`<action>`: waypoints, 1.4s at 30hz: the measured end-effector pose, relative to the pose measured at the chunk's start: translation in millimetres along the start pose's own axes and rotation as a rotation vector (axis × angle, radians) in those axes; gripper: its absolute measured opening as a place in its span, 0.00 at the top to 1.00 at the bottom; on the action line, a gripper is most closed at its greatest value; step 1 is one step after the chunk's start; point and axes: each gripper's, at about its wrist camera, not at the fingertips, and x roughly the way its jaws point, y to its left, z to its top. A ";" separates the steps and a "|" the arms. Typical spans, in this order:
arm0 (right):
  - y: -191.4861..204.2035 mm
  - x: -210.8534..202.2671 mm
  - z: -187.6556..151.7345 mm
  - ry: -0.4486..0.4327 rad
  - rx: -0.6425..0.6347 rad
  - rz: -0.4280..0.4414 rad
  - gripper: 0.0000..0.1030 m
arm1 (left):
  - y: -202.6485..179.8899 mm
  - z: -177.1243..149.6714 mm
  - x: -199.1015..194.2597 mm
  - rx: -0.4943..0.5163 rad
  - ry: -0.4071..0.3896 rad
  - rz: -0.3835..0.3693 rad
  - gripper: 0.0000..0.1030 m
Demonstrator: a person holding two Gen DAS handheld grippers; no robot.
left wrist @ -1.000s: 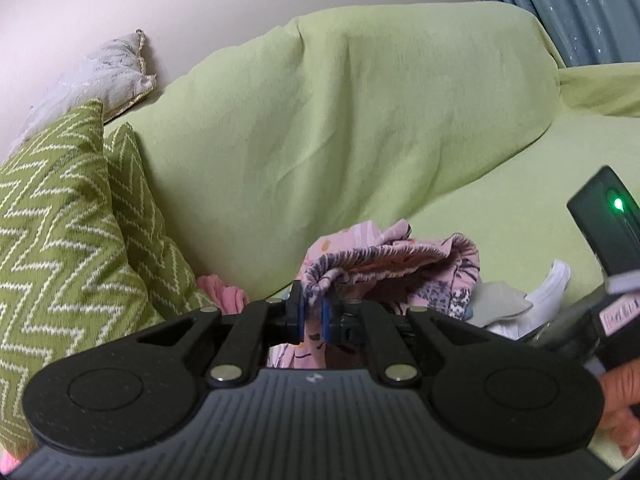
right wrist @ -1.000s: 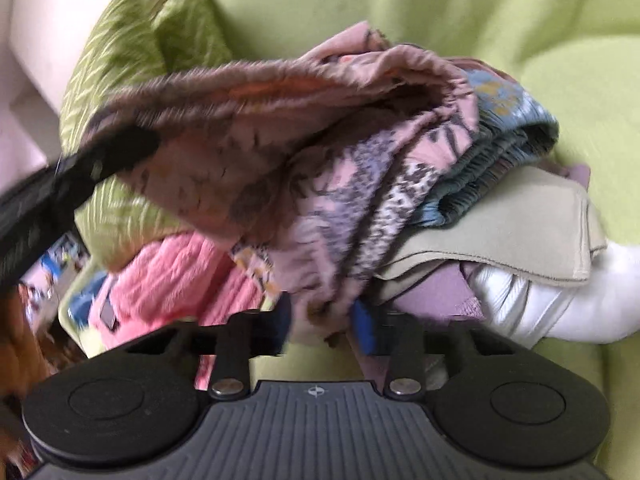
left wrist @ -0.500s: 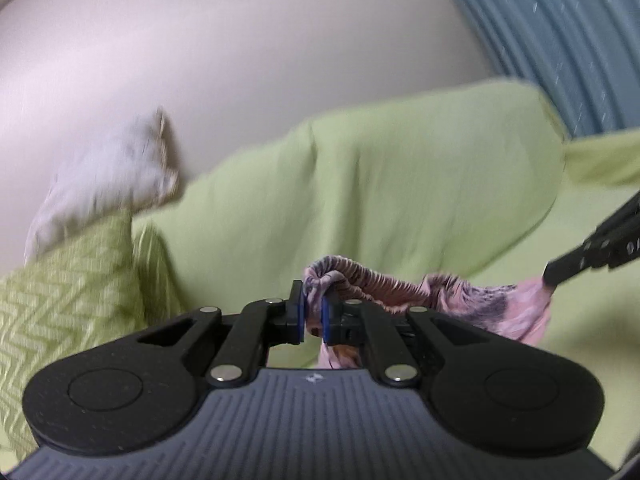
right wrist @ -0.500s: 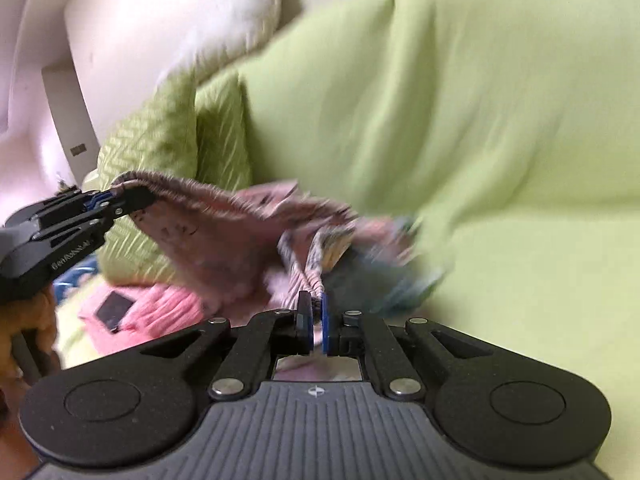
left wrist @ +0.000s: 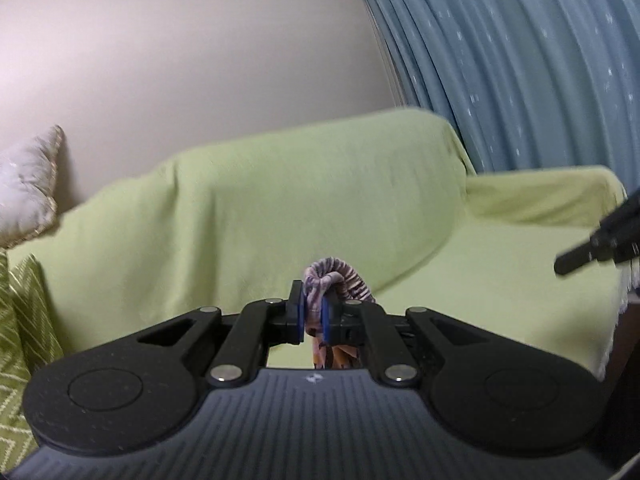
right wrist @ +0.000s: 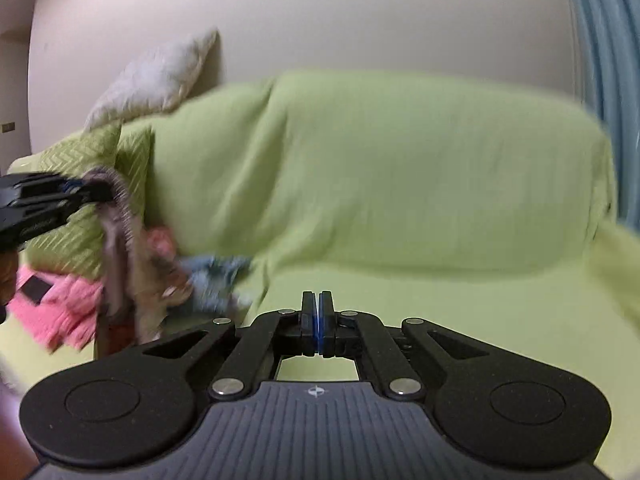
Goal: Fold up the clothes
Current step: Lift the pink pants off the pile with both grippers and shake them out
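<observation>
My left gripper [left wrist: 313, 308] is shut on the gathered waistband of a pink and purple patterned garment [left wrist: 340, 280], held up in front of the green-covered sofa [left wrist: 280, 208]. In the right wrist view, that garment [right wrist: 120, 236] hangs down from the left gripper [right wrist: 100, 194] at the left edge. It hangs over a blurred pile with a pink garment [right wrist: 56, 308] and a blue one [right wrist: 216, 276]. My right gripper [right wrist: 318, 312] is shut, pad against pad, with no cloth showing between them. It points at the bare sofa seat. Its tip [left wrist: 576, 258] enters the left wrist view from the right.
A green zigzag cushion [right wrist: 80, 160] and a white cushion [right wrist: 160, 76] lean at the sofa's left end. A blue curtain [left wrist: 520, 60] hangs behind the sofa's right end. The seat's right half [right wrist: 440, 320] is bare green cover. A dark flat object [right wrist: 36, 288] lies on the pink garment.
Both grippers rose and drew apart. The left one lifted the patterned garment off the pile. The right jaws closed on its cloth, then swung right, and no cloth shows in them now.
</observation>
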 end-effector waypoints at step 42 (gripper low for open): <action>-61.1 64.5 -191.9 0.293 -0.410 -0.304 0.54 | -143.5 -48.1 269.2 -0.183 0.234 -0.308 0.94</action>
